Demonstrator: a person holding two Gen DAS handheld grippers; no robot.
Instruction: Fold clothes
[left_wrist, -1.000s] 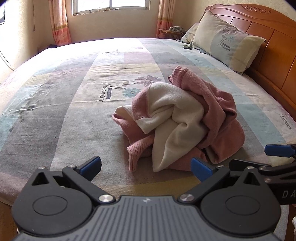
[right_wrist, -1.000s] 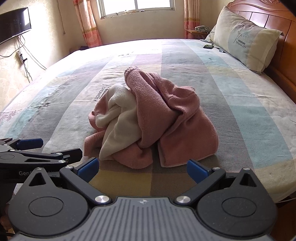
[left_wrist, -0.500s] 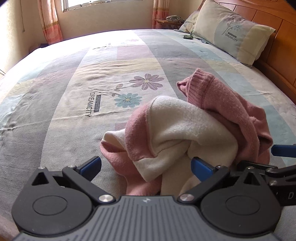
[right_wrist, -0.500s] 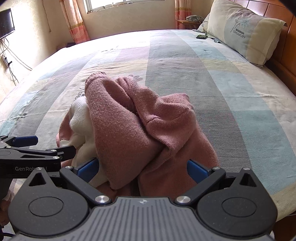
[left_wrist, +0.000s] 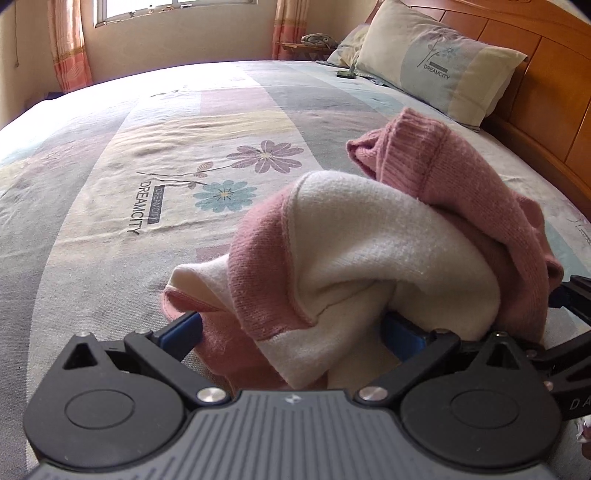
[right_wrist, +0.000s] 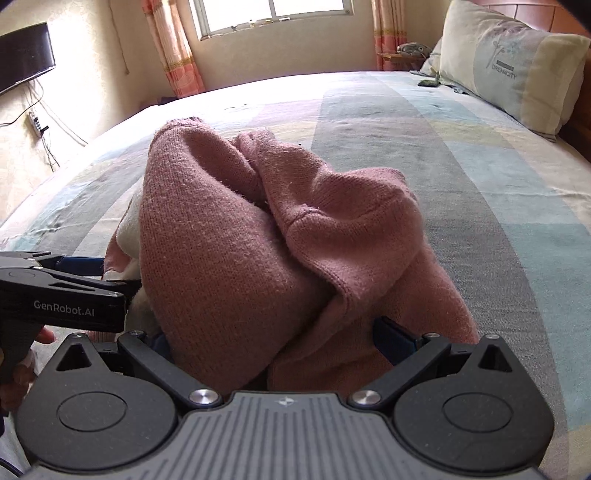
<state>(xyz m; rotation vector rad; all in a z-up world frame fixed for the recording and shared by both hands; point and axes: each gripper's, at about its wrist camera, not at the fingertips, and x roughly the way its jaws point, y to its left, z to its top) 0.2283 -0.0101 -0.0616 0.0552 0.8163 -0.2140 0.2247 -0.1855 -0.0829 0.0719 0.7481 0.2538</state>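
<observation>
On the patchwork bed (left_wrist: 110, 206) a pink-and-cream sweater (left_wrist: 369, 236) lies crumpled near the front edge, and the left gripper (left_wrist: 291, 328) and right gripper (right_wrist: 271, 338), jaws spread around its folds, seem about to grasp, so next each must pinch an edge and spread it flat.

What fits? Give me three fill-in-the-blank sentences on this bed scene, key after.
1. The crumpled sweater is pink and ____.
2. Both the left hand-held gripper and the right hand-held gripper have their jaws ____.
3. The sweater lies on the ____.
Missing words: cream; open; bed
</observation>
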